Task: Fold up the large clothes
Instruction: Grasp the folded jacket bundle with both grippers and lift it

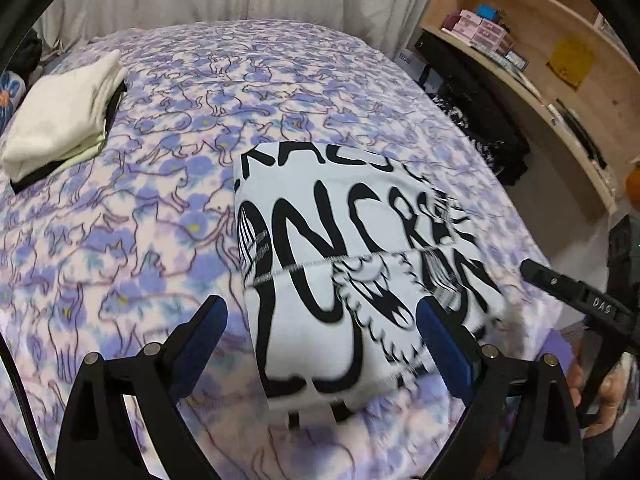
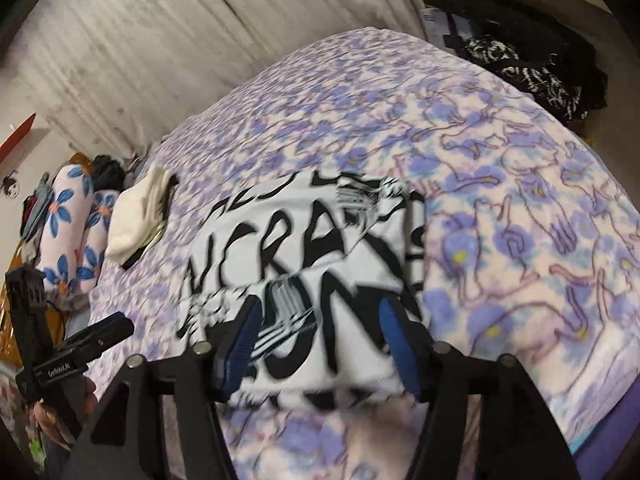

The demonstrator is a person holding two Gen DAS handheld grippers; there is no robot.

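A white T-shirt with big black lettering (image 1: 344, 264) lies folded into a rectangle on the purple cat-print blanket (image 1: 120, 240). It also shows in the right wrist view (image 2: 304, 264). My left gripper (image 1: 320, 320) is open, its blue-padded fingers (image 1: 208, 320) spread on either side of the shirt's near end, holding nothing. My right gripper (image 2: 316, 328) is open too, its fingers (image 2: 396, 340) straddling the shirt's near edge. The right gripper's body shows at the right edge of the left wrist view (image 1: 576, 292).
A stack of folded cream and black clothes (image 1: 64, 120) sits at the blanket's far left. Flower-print pillows (image 2: 76, 240) lie beyond it. A wooden shelf unit (image 1: 540, 60) and a dark clothes pile (image 2: 532, 68) stand at the right. A curtain (image 2: 160, 40) hangs behind.
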